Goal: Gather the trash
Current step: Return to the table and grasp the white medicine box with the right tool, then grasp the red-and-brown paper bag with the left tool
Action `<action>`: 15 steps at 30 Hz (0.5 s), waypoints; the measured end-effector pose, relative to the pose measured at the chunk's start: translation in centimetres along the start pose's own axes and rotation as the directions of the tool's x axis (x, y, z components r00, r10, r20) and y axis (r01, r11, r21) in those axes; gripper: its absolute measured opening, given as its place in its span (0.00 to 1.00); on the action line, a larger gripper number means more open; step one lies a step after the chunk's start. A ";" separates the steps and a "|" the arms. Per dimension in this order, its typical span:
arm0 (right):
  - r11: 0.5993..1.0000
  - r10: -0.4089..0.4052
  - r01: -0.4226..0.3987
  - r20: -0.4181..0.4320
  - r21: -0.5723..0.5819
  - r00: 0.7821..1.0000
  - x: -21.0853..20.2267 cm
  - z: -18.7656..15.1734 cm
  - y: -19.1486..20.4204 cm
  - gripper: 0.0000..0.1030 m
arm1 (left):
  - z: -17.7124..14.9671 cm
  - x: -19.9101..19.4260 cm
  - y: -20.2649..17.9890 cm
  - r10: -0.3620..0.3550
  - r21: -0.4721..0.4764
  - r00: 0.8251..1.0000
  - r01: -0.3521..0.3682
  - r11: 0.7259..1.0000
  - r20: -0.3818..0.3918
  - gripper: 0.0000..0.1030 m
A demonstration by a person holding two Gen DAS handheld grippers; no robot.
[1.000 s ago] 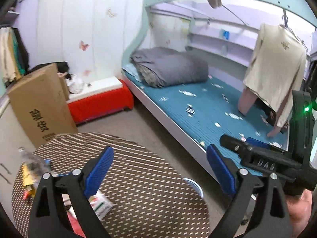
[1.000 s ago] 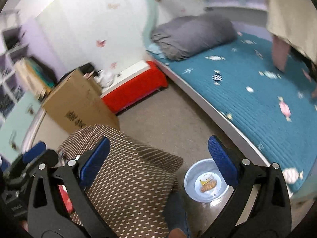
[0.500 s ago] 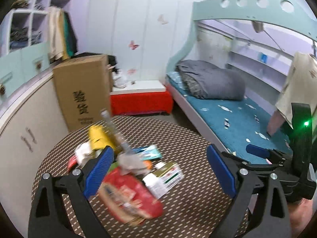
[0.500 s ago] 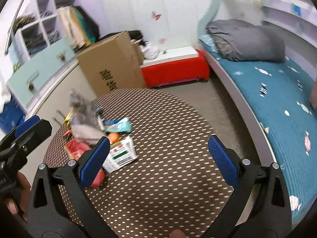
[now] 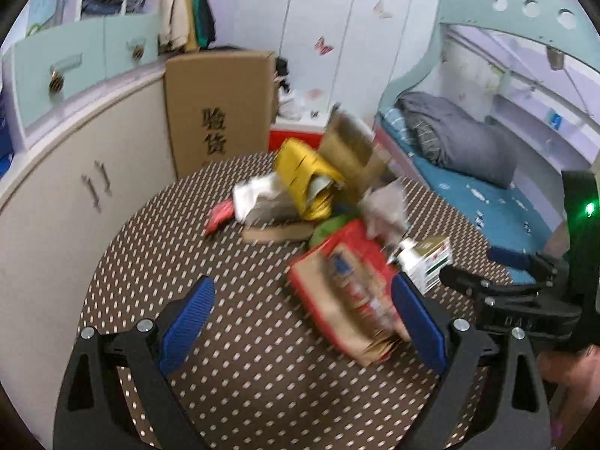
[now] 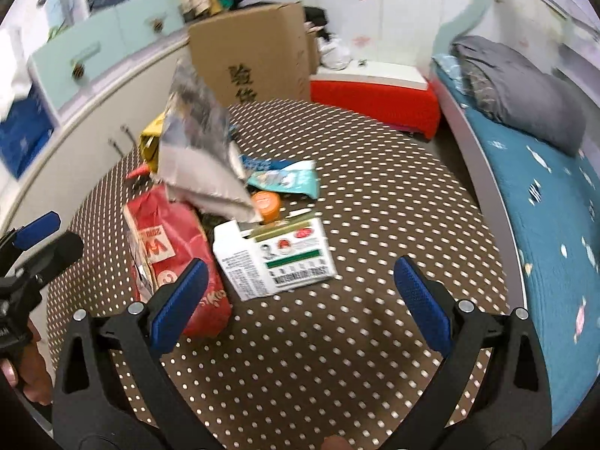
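Observation:
A pile of trash lies on a round brown dotted table (image 5: 262,356) (image 6: 393,206). It holds a red snack bag (image 5: 348,292) (image 6: 168,247), a white and green carton (image 6: 277,258) (image 5: 427,258), a yellow bag (image 5: 300,176), a silver-grey bag (image 6: 198,157), a teal wrapper (image 6: 285,180) and an orange lid (image 6: 266,202). My left gripper (image 5: 303,322) is open and empty, just before the red bag. My right gripper (image 6: 300,300) is open and empty, just before the carton.
A tall cardboard box (image 5: 221,108) (image 6: 255,56) stands behind the table beside a curved cabinet (image 5: 56,187). A red and white bench (image 6: 375,93) sits by the wall. A bed with a blue cover (image 6: 543,206) and grey duvet (image 5: 457,142) runs along the right.
Both grippers have swung left from the bed and floor toward the table and come closer to the trash pile. Both stay open.

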State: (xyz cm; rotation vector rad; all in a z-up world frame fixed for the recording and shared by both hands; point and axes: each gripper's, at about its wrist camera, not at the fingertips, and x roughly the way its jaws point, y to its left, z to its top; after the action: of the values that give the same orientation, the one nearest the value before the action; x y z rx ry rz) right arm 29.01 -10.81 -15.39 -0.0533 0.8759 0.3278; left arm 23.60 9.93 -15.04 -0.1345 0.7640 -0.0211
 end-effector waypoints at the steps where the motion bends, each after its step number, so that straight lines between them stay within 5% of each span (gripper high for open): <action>1: 1.000 0.003 -0.004 -0.011 -0.021 1.000 0.7 0.1 0.4 0.94 | -0.3 0.2 0.3 0.001 -0.012 1.000 -0.001 1.000 -0.010 0.90; 8: 0.998 0.013 -0.018 -0.072 -0.063 0.997 4.1 0.4 0.8 0.94 | -1.0 1.5 0.4 -0.020 -0.049 0.998 0.018 0.999 -0.053 0.90; 11: 0.998 0.016 -0.020 -0.071 -0.055 0.997 4.5 0.1 0.2 0.78 | -0.7 2.6 -0.2 -0.053 -0.064 0.996 0.048 0.997 -0.078 0.90; 15: 0.999 0.035 -0.035 -0.067 0.011 0.997 4.5 -0.6 -1.8 0.77 | -0.8 5.0 -1.4 -0.084 -0.087 0.987 0.072 0.994 -0.134 0.90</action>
State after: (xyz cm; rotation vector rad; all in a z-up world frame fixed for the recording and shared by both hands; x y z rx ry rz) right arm 31.76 -11.42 -19.38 -0.0403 0.9453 0.3561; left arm 26.71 8.13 -18.90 -0.2428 0.8978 -0.0742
